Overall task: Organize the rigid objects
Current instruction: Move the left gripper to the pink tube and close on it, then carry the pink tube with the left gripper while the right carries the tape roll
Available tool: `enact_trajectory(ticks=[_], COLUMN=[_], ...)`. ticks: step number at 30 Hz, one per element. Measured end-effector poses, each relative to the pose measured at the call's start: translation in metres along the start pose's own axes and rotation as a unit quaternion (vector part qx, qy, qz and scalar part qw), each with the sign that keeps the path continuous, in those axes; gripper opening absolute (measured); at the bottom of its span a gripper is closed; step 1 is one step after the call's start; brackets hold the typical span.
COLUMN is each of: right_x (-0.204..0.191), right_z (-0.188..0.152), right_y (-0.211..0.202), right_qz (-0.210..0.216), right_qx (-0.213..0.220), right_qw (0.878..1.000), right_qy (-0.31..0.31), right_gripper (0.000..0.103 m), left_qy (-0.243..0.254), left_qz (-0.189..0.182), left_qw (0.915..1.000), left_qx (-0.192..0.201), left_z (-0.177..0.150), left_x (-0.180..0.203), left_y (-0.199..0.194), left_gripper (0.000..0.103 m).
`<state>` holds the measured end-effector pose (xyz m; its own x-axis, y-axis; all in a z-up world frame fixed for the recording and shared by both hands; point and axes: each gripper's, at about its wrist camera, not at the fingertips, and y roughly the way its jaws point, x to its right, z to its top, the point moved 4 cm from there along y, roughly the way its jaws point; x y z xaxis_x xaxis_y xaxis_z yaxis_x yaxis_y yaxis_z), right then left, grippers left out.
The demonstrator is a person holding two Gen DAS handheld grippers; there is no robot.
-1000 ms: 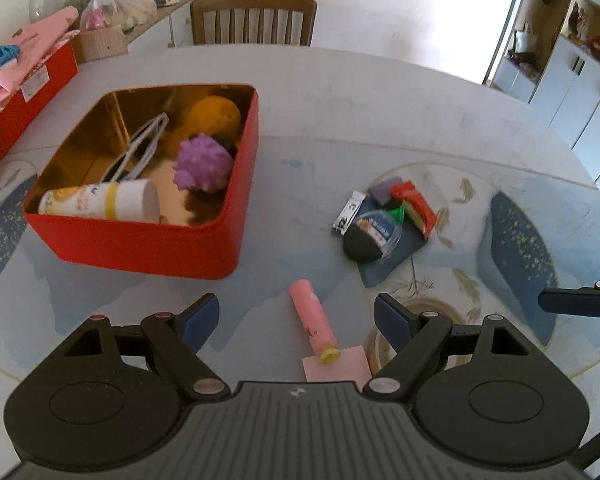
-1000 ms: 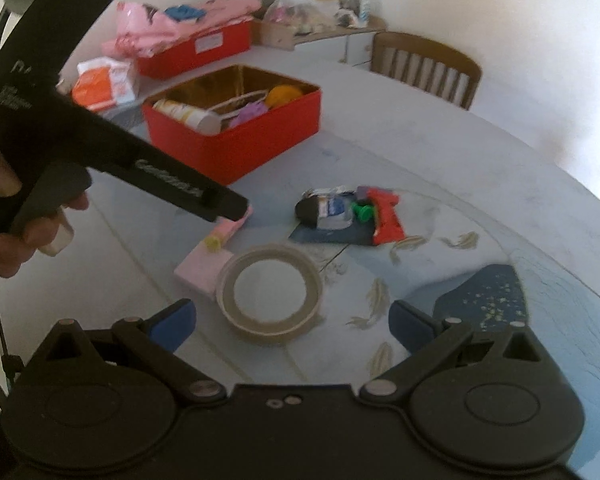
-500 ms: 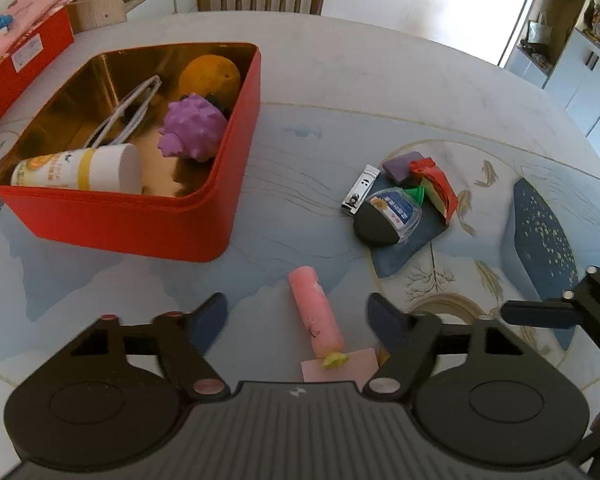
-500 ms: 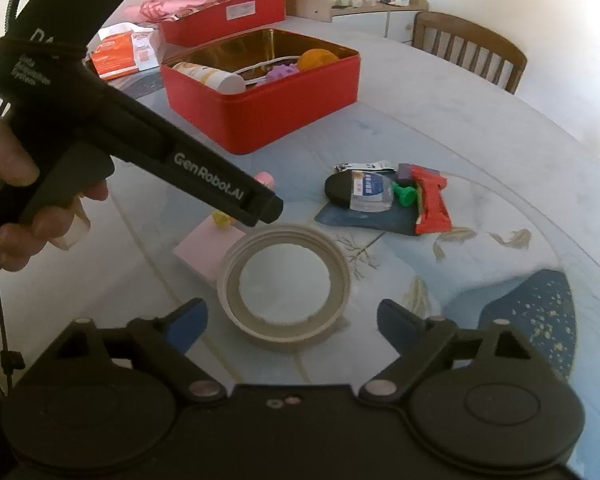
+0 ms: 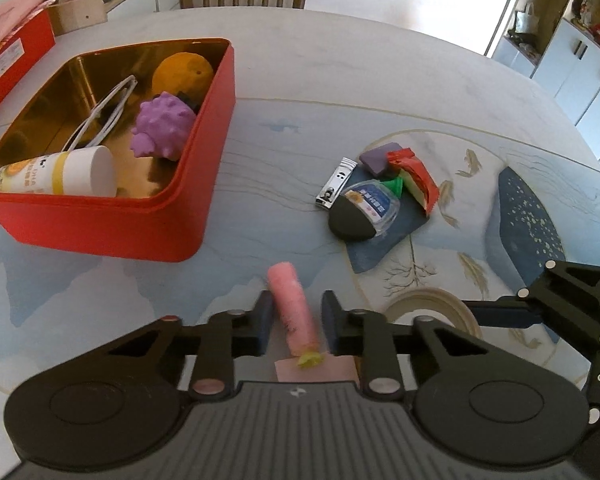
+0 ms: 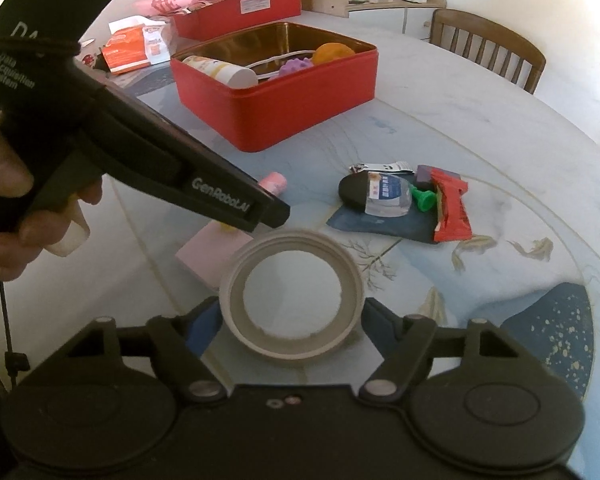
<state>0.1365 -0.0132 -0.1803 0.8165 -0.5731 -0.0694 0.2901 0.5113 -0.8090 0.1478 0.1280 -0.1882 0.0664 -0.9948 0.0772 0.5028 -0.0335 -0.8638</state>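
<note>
Your left gripper (image 5: pixel 296 322) is down at the table (image 5: pixel 340 80) with its jaws drawn in close on either side of the pink tube (image 5: pixel 293 308), though I can't tell if the pads are actually pressing it or just hugging it with a sliver of gap. The tube lies flat, yellow-tipped end toward you and resting over the edge of a pink pad (image 5: pixel 314 370). Your right gripper (image 6: pixel 290 322) is spread wide around the beige ring (image 6: pixel 292 294), one finger at each side, and the ring sits flat on the table just beside that pink pad. The red tin (image 5: pixel 112 216) is off to the left of the tube, and it's got a paper cup (image 5: pixel 56 174), a purple spiky ball (image 5: pixel 162 130), an orange ball (image 5: pixel 184 74) and white tongs (image 5: pixel 100 114) in it. Further out on the right there's a little pile: nail clippers (image 5: pixel 336 186), a black stone (image 5: pixel 350 222), a small clear bottle (image 5: pixel 374 204) and a red wrapper (image 5: pixel 416 176).
</note>
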Motion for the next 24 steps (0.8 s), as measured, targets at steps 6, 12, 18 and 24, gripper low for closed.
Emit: enact_trajectory(ticks=[6,12,18,24], right_x=[0.001,0.009,0.015,0.015], right_z=[-0.002,-0.002,0.002,0.014], right_y=[-0.005,-0.017,-0.037,-0.06], right_qz=[-0.013,-0.031,-0.047,-0.058], right_qx=[0.006,0.011,0.03,0.049], right_qw=[1.0,0.999,0.998,0.996], right_qy=[-0.005,0.018,0.041,0.053], right_gripper=[0.074,0.074,0.074,0.074], left_qy=[0.008,0.001,-0.004,-0.01], left_qz=[0.005,-0.002,-0.009,-0.02], left_qw=[1.0,1.0,0.9999,0.9994], left_qx=[0.0,0.006,0.014,0.028], left_z=[0.001,0.004,0.007,0.012], left_x=[0.001,-0.001,-0.004,-0.008], left_y=[0.001,-0.006,-0.017,-0.037], left_gripper=[0.016,0.016,0.016,0.016])
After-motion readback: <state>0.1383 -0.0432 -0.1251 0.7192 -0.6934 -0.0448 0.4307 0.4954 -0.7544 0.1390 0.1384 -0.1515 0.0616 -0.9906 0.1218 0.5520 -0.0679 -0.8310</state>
